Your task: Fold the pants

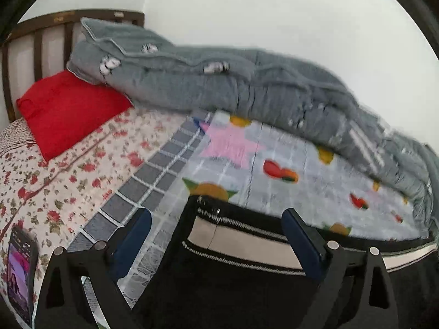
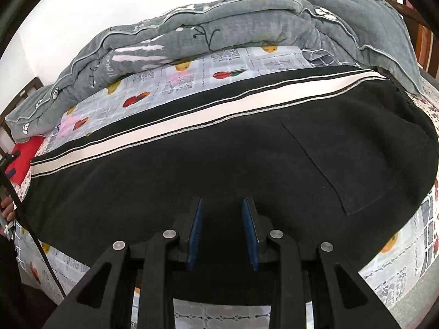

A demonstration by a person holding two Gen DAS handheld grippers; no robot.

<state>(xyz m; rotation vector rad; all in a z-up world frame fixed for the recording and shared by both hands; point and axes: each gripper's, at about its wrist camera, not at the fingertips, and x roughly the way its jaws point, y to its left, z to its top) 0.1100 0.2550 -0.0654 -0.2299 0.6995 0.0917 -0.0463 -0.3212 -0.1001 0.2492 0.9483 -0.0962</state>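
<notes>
Black pants [image 2: 219, 164] lie flat along the bed [image 1: 315, 164], the striped side seam toward the rolled grey quilt [image 1: 247, 82]. My right gripper [image 2: 222, 233] hovers half-spread over the near edge, pinching nothing; my left gripper [image 1: 216, 235] gapes wide around the cuff end, ready, I judge, to lift it.

A home bedroom: a bed with a dark wooden slatted headboard [image 1: 41, 35], a rose-print sheet [image 1: 68, 175], a red pillow [image 1: 68, 109], a rolled grey quilt [image 1: 219, 82] along the white wall [image 1: 274, 8], and a phone [image 1: 20, 271] lying on the sheet
</notes>
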